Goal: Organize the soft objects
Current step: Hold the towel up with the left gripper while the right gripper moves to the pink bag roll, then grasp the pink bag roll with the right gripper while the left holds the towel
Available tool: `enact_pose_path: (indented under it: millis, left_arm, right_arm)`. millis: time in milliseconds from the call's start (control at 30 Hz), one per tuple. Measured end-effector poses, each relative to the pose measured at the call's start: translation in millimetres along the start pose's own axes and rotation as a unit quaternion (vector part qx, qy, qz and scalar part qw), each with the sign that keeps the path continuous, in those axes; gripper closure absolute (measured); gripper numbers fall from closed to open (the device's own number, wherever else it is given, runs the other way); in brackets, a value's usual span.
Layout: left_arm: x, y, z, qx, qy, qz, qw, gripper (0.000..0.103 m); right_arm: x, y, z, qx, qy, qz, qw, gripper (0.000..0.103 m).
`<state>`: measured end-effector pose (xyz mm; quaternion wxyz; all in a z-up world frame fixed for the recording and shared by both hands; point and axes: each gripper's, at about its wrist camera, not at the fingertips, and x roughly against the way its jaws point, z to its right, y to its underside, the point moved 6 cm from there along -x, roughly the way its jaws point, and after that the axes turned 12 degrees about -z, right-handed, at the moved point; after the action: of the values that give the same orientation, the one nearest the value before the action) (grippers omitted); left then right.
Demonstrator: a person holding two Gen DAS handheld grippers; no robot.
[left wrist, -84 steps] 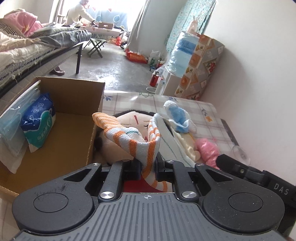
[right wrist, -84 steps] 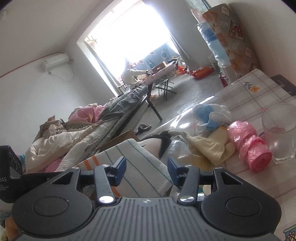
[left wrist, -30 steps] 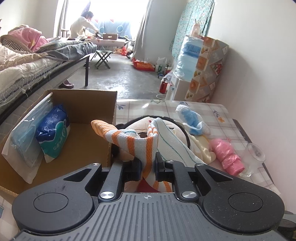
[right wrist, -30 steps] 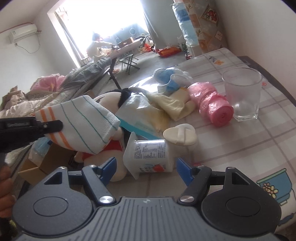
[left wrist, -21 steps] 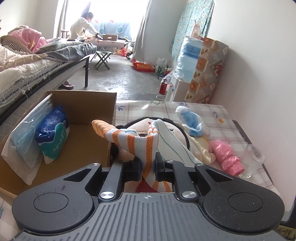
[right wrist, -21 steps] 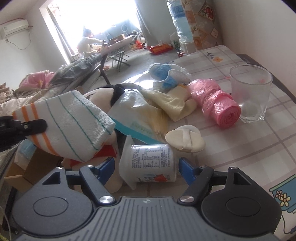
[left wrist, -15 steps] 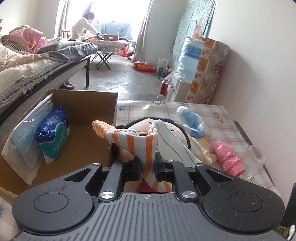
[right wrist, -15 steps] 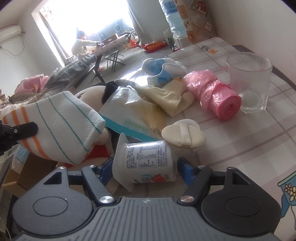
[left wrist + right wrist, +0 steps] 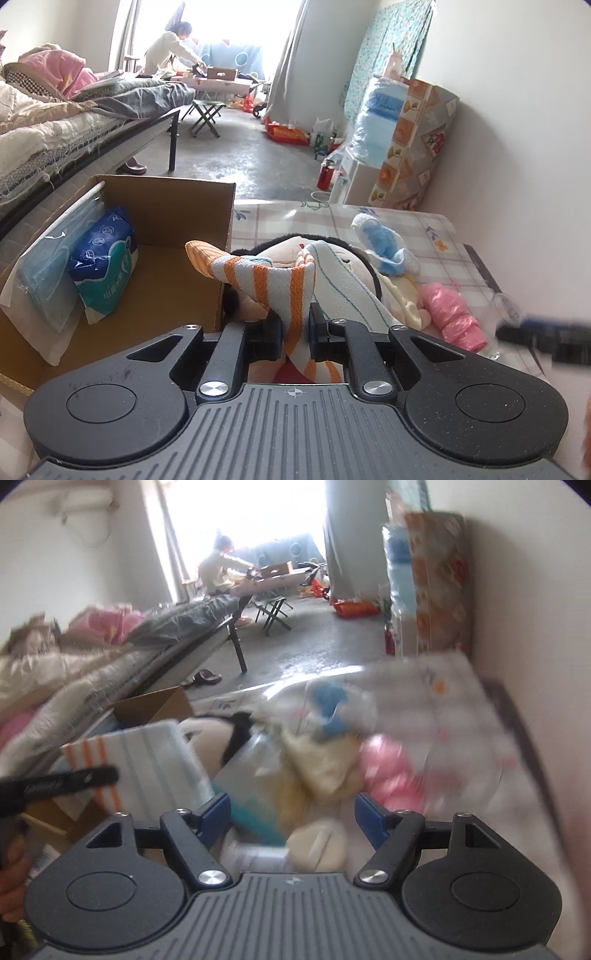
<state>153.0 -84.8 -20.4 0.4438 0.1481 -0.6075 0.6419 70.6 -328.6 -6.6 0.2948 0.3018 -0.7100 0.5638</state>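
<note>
My left gripper (image 9: 295, 334) is shut on a white towel with orange stripes (image 9: 273, 280) and holds it above a plush toy (image 9: 291, 251), beside the open cardboard box (image 9: 177, 229). The towel also shows in the right wrist view (image 9: 147, 768). My right gripper (image 9: 291, 812) is open and empty over the pile; this view is blurred. A blue and white soft toy (image 9: 384, 240), a cream cloth (image 9: 325, 768) and a pink bag roll (image 9: 450, 314) lie on the checked table (image 9: 436, 229).
The box holds a blue tissue pack (image 9: 107, 258) and a flat plastic packet (image 9: 40, 284). A yogurt cup (image 9: 255, 856), a beige puff (image 9: 317, 845) and a clear glass (image 9: 508, 308) lie near the right gripper. A wall runs along the table's right side.
The right gripper has swung up and away from the yogurt cup and is blurred with motion. The left gripper holds the towel in the same place.
</note>
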Motion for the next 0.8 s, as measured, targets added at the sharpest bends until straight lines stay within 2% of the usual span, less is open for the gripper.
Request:
enact_pose_path:
  millis: [67,167,300,400,467,633,700,767,800]
  left_arm:
    - [-0.2,-1.2,0.9,0.0,0.0,0.0,1.0,0.091]
    - [-2.1,-2.1,1.7,0.0,-0.003,0.001,1.0,0.091]
    - [-3.0,-4.2,3.4,-0.001,-0.005,0.002,1.0,0.091]
    - [-4.0,-5.8,4.8,-0.002,-0.007,0.004,1.0,0.091]
    - [-4.0,-6.1,4.8,0.002,-0.005,0.006,1.0,0.091]
    - [-5.1,-6.7,5.3,-0.001,-0.007,0.008,0.9999,0.091]
    - [-5.7,-7.3,6.0,-0.002,-0.009,0.008,0.9999,0.091]
    - [-6.5,-7.8,6.5,-0.002,-0.01,0.008,0.9999,0.091]
    - [-6.5,-8.0,6.8,-0.003,-0.011,0.008,0.9999,0.091]
  right_arm:
    - [-15.6,-31.5,6.7,0.034,0.015,-0.039,0.999,0.026]
    - [-59.6,-66.8,20.3,0.058,0.03,-0.131,0.989,0.027]
    - [-111.0,-83.3,37.4,0.084,0.081,-0.207,0.971,0.027]
    - [-139.6,-79.6,45.5,0.094,0.107,-0.238,0.961,0.033]
    - [-155.2,-71.0,50.6,0.098,0.12,-0.263,0.952,0.041]
    - [-183.3,-57.6,59.6,0.103,0.128,-0.31,0.936,0.043]
    - [-188.0,-58.4,60.9,0.1,0.123,-0.31,0.937,0.043]
    - [-188.0,-61.2,62.2,0.095,0.119,-0.307,0.94,0.057]
    - [-186.8,-61.4,62.8,0.097,0.12,-0.304,0.94,0.058]
